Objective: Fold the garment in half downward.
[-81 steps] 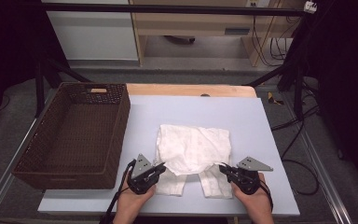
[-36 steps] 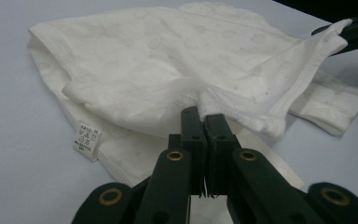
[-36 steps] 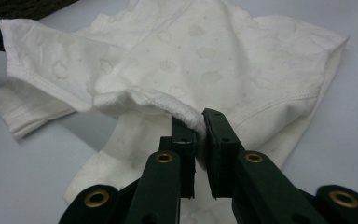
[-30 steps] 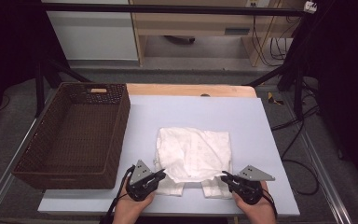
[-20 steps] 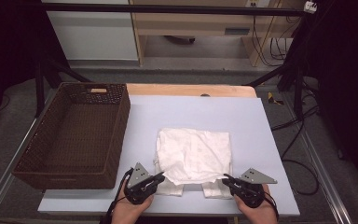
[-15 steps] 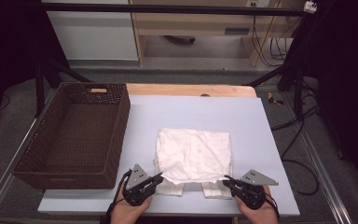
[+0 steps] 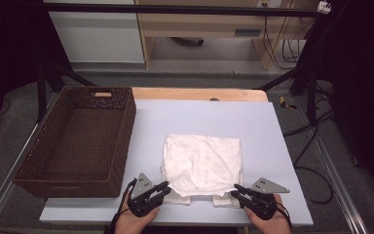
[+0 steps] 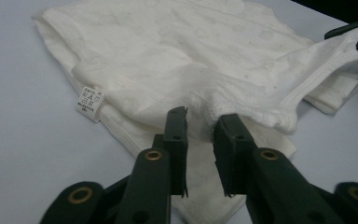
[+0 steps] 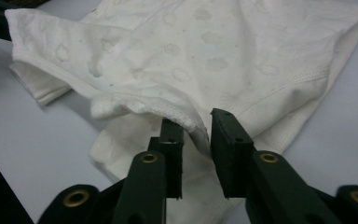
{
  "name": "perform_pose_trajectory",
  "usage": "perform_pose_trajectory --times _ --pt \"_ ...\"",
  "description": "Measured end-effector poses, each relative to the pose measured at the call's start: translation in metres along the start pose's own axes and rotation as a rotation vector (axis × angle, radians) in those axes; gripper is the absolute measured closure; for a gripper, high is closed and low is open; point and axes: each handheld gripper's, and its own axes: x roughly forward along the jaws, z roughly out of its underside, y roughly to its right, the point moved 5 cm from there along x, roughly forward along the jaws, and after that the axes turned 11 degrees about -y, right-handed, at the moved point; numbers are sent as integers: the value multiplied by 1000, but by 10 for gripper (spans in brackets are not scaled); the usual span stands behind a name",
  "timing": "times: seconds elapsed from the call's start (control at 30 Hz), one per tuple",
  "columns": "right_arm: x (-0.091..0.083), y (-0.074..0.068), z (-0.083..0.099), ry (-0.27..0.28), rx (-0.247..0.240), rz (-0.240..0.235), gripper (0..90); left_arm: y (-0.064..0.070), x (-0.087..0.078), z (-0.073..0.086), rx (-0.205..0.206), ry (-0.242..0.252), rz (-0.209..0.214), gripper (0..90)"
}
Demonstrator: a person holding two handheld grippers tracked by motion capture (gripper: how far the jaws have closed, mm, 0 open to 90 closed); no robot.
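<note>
Since the earliest picture both grippers have drawn back toward the near table edge, and the near hem of the white garment (image 7: 202, 163) has come with them, so the cloth now lies folded over itself with its short legs tucked under the front.

The left gripper (image 8: 200, 133) has its two flat black jaws set a narrow gap apart, with the ribbed hem of the garment bunched between them; whether the pads press the cloth or merely stand beside it cannot be told. The right gripper (image 9: 193, 128) stands the same way, jaws narrowly parted around a rolled, stitched edge of the cloth. Each jaw is a matte black block bolted with brass-ringed screws to a rounded arm.

The garment is soft, thin knit cotton, cream white, with a faint pattern of small cloud shapes woven in, clearest in the right gripper view. Its hems are double-stitched, and a small white printed care label (image 8: 90, 103) sticks out at one side seam. It lies roughly square in the middle of the pale blue-grey tabletop (image 7: 272, 126), smooth and matte.

To the left, just beside the garment and apart from it, stands a deep rectangular basket (image 7: 44, 168) of dark brown woven wicker with a handle slot in its far wall.
</note>
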Motion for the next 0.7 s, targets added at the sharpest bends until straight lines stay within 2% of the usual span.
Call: perform_pose_trajectory --times 0.1,0.13,0.17,0.37,0.47,0.7 --pt "-2 2 1 6 -2 5 607 -1 -3 -4 -2 14 -4 691" --pt "-2 2 1 6 -2 5 607 -1 -3 -4 -2 14 -4 673" --pt "-5 4 3 10 2 13 558 -3 -6 -8 -13 26 -5 658" --pt "-12 14 9 13 33 29 435 -9 -20 -16 -34 78 -29 647" --pt "-16 18 11 12 44 30 407 -12 -24 -17 -43 91 -38 642" --pt "-19 27 14 7 61 52 358 -22 -21 -14 -54 85 -68 607"
